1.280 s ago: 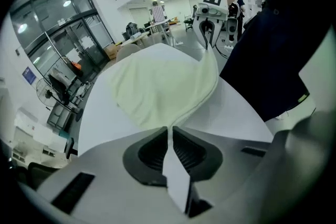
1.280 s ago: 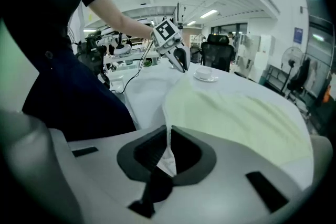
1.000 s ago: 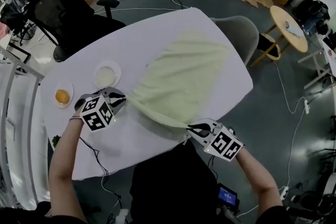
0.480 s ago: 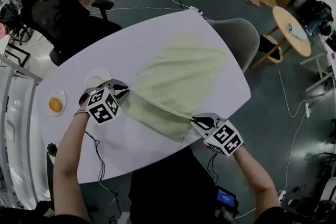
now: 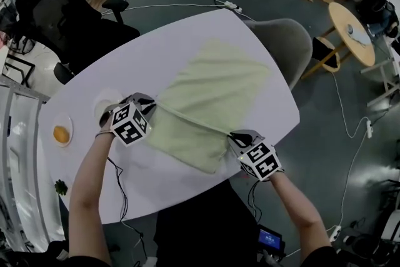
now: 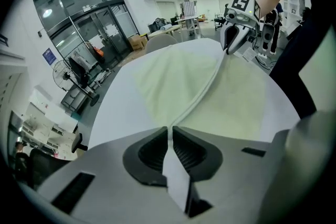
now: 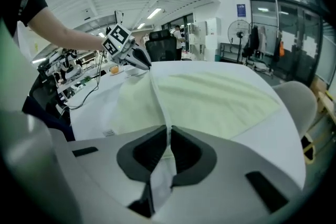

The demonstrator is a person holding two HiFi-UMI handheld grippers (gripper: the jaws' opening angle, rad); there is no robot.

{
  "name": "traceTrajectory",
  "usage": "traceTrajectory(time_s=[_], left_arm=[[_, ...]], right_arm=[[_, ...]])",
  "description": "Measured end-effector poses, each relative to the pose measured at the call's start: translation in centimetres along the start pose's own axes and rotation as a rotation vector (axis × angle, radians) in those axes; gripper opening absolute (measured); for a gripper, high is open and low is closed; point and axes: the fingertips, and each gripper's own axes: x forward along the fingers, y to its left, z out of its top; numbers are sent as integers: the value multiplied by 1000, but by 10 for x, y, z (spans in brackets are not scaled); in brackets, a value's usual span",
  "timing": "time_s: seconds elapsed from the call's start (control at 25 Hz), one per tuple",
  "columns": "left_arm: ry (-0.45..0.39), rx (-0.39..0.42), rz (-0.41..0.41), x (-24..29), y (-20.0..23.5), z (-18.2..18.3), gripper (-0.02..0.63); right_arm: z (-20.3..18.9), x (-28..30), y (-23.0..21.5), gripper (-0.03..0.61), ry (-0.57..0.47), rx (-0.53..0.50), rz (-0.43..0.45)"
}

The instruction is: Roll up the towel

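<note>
Green towel (image 5: 212, 87) hem clamped inside both grippers' (image 5: 152, 108) (image 5: 232, 136) jaws.

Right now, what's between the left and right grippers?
A taut edge of the pale green cloth towel, pinched by left gripper and right gripper; head view shows it.

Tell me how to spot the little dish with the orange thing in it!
Look at the big white table, then go to its edge left of the pale green towel, past the left gripper. The small white dish there holds something orange, while the plate beside it looks plain white.
</note>
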Motion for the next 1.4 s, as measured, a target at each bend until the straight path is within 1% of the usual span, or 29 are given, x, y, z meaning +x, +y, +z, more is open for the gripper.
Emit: traceTrajectory(time_s=[0.2, 0.32, 0.44, 0.52, 0.6, 0.64, 0.72, 0.76, 0.8, 0.92, 1.04, 1.12, 1.28, 1.32, 1.4], left_arm=[[44, 15, 7, 29, 5, -2, 44], [70, 28, 35, 42, 10, -4, 44], [108, 35, 57, 55, 10, -8, 44], [136, 44, 72, 62, 8, -10, 46], [137, 29, 88, 65, 8, -11, 46], [129, 7, 95, 64, 10, -10, 50], [100, -50, 99, 56, 14, -6, 128], [83, -75, 96, 51, 17, -4, 185], [68, -94, 95, 45, 21, -3, 227], [33, -126, 116, 22, 32, -3, 232], [9, -157, 148, -3, 40, -8, 232], [1, -173, 163, -18, 41, -16, 232], [-8, -187, 179, -43, 35, -34, 232], [-13, -190, 177, -48, 31, -38, 230], [-22, -191, 168, -58, 22, -46, 230]], right_arm=[[-9, 14, -14, 36, 55, -2, -61], [-15, 20, -19, 40, 101, 2, -102], [-25, 28, -23, 41, 173, -22, -151], [-29, 30, -24, 44, 192, -26, -172], [-28, 30, -27, 61, 184, -19, -189], [-27, 29, -30, 86, 176, -16, -197], [-25, 22, -36, 155, 157, -8, -210], [-24, 19, -38, 182, 145, -2, -214], [-21, 15, -40, 203, 131, 5, -218], [-8, 0, -39, 232, 89, 3, -232], [2, -16, -35, 238, 61, -19, -244], [5, -25, -33, 239, 46, -7, -244], [6, -34, -30, 245, 22, 50, -228], [5, -35, -29, 245, 21, 76, -212], [0, -32, -28, 245, 16, 169, -157]])
